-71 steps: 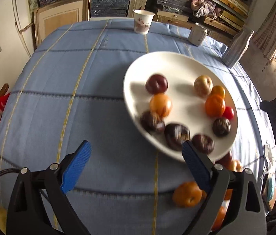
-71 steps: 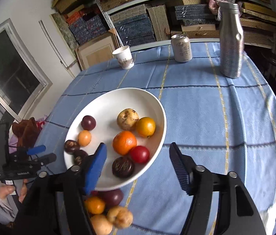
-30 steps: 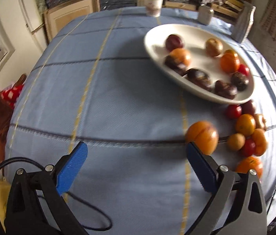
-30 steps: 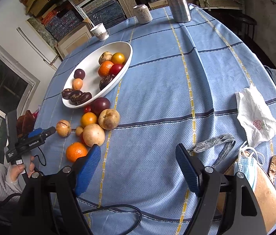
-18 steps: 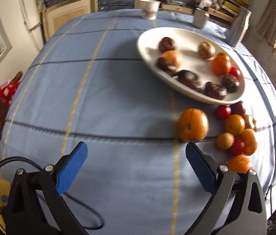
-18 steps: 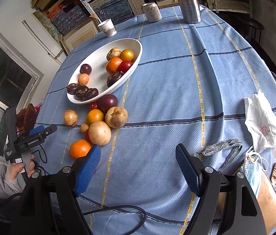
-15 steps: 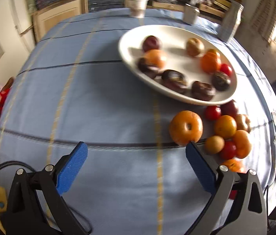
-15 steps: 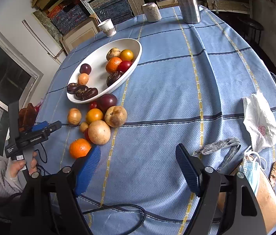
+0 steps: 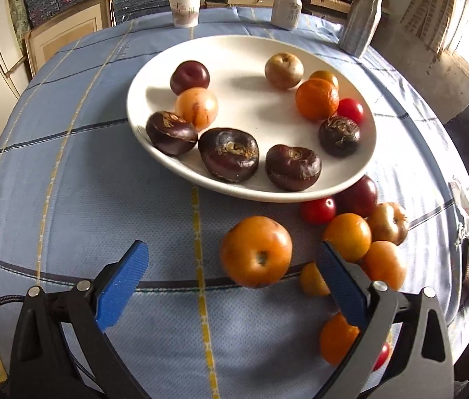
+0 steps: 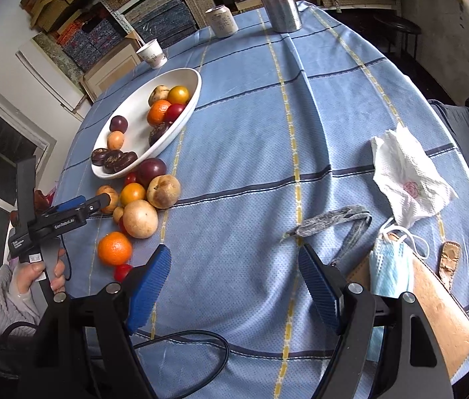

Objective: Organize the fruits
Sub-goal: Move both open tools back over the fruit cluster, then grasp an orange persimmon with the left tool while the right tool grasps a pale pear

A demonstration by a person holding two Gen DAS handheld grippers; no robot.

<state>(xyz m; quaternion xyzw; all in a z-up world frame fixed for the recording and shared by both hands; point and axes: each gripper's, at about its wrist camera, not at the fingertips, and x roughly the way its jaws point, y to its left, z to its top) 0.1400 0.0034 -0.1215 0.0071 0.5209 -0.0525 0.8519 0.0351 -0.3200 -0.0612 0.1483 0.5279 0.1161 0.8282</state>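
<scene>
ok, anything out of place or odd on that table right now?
Yes. A cluster of loose fruit lies on the tablecloth beside the white plate rather than on it. Near the table's edge sit a crumpled tissue and a face mask, unrelated clutter.

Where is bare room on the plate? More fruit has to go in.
The white plate is bare in its middle and far rim, between the dark plum and the brown pear. Its near rim is crowded with dark wrinkled fruits, its right side with the orange.
</scene>
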